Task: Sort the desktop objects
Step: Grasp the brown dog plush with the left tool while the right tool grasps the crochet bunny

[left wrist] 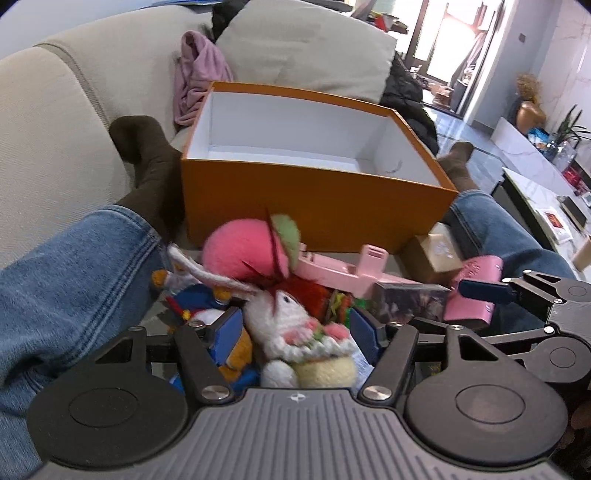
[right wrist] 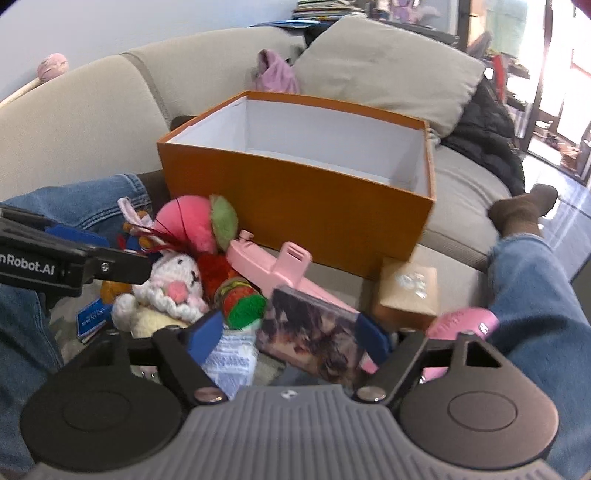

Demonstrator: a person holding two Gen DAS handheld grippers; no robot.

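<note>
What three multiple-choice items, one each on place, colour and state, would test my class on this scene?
1. Where does the pile of toys lie?
A. in front of the box
B. inside the box
C. behind the cushion

2. What colour is the box outside?
A. blue
B. orange
C. white

3. What is in the box?
A. toys
B. clothes
C. nothing visible

Answers: 1 A, the toys lie against its near wall; 2 B, its outer walls are orange; 3 C, only its bare white lining shows.

Bright daylight, blown-out window glare top right, fisheye bending, slight motion blur
</note>
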